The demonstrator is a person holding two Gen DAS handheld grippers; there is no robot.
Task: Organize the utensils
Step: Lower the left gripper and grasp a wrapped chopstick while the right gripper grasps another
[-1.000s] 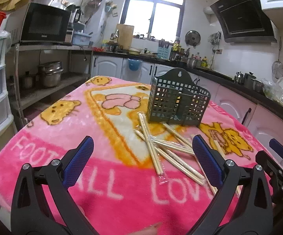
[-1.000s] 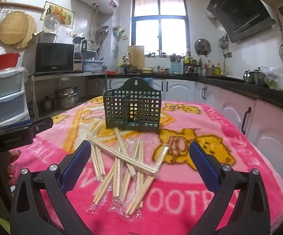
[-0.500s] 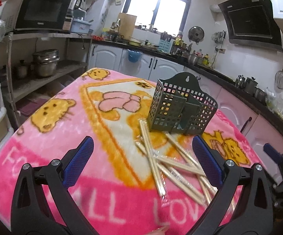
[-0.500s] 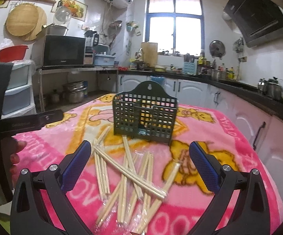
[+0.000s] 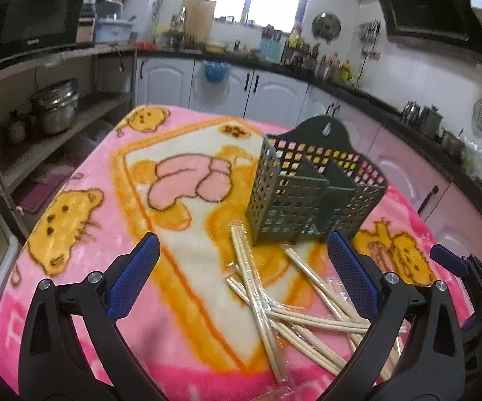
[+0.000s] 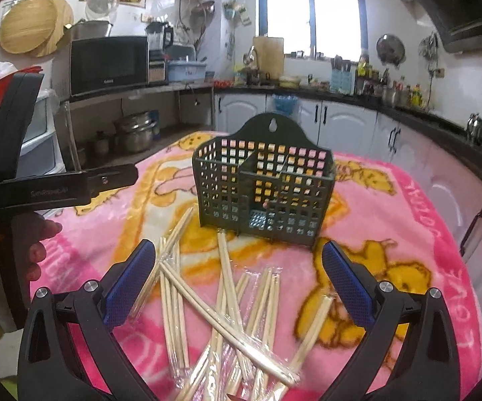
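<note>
With both the left tongs (image 5: 241, 277) and the right tongs (image 6: 239, 279) spread apart and empty, we judge the light, stiff, slippery plastic-wrapped pale wooden chopsticks (image 6: 227, 320), heaped on the pink-blanketed worktop (image 5: 84, 234) near the dark green perforated plastic utensil holder (image 6: 264, 193), best pinched mid-length.

Black jaws (blue pads (image 5: 134, 277)), silver screws.

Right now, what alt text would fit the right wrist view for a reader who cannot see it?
An open right gripper hovers over a loose pile of plastic-wrapped chopsticks on a pink cartoon blanket. Behind the pile stands a dark green perforated utensil caddy, apparently empty. The left gripper's black frame enters from the left; kitchen counters lie behind.
</note>
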